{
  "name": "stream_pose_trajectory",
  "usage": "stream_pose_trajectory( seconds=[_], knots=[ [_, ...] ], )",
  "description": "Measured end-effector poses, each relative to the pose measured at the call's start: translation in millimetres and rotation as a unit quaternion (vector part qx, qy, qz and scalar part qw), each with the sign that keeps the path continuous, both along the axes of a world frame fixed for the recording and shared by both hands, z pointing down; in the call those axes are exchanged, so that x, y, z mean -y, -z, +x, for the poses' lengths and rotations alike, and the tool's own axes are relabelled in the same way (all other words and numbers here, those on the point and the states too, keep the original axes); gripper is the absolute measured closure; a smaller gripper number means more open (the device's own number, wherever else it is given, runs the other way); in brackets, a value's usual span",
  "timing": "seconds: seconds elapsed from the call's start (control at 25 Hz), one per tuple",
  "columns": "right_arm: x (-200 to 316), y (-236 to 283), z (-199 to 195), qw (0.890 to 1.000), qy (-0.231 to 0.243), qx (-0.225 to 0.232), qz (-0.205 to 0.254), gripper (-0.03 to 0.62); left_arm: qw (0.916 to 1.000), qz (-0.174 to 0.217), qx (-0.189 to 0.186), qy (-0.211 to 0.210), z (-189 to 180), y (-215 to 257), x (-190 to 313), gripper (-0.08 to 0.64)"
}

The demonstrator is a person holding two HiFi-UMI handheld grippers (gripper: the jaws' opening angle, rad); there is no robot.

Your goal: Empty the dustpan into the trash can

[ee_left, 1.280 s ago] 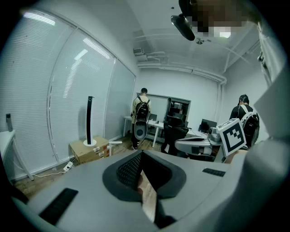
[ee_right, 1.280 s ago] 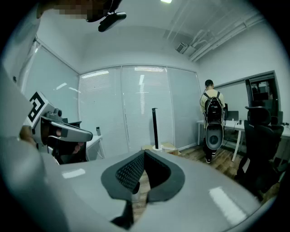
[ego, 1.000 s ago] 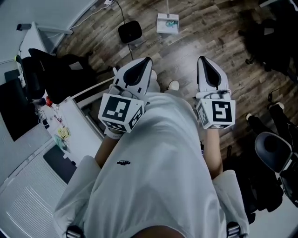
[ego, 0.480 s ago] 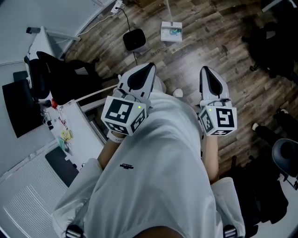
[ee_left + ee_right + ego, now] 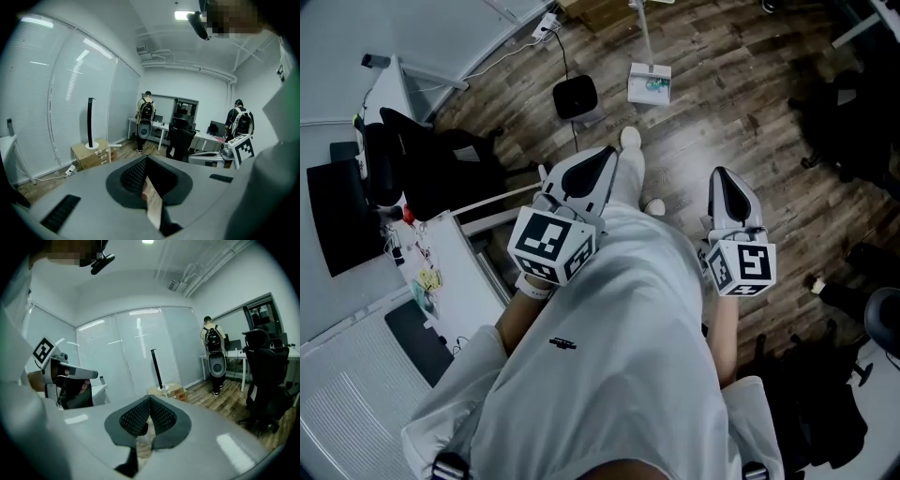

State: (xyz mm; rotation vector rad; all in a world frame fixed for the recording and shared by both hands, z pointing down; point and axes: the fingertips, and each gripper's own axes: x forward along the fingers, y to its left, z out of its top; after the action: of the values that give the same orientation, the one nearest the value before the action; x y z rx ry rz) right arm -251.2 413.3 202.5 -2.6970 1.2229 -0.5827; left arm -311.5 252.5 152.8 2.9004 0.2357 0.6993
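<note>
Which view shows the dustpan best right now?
Head view: the dustpan sits on the wood floor ahead, handle pointing away. Neither gripper view shows it clearly; both look across the room.

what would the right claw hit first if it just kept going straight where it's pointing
Nothing near: the right claw has only brown wood-plank floor ahead; the far brown cardboard box looks roughly in line, depth unclear.

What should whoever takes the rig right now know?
Left gripper: shut, empty.
Right gripper: shut, empty.
Dustpan: on the wood floor ahead, long handle up, bits in its tray, not grasped.
Small black trash can: left of the dustpan in the head view, apart from it.
Done: nothing.
Left: grasp the dustpan, tip it into the trash can.
</note>
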Motion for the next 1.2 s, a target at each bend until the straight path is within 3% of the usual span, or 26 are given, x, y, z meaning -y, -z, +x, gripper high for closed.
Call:
stream_pose_trajectory(
  seconds=[0.4, 0.68, 1.2],
  knots=[
    [61.0, -14.1, 39.2, 0.999, 0.034, 0.026, 0.005, 0.581, 0.9996, -0.017, 0.018, 0.011, 61.9, -22.8, 45.3, 0.56],
    [135.3, 5.8, 105.6, 0.997, 0.08, 0.011, 0.004, 0.581, 0.9987, -0.036, 0.02, 0.029, 129.5, -20.5, 100.9, 0.56],
    [236.1, 21.4, 229.8, 0.995, 0.095, -0.001, -0.015, 0.581, 0.9973, -0.059, -0.009, 0.044, 240.8, -1.4, 205.9, 0.56]
  ],
)
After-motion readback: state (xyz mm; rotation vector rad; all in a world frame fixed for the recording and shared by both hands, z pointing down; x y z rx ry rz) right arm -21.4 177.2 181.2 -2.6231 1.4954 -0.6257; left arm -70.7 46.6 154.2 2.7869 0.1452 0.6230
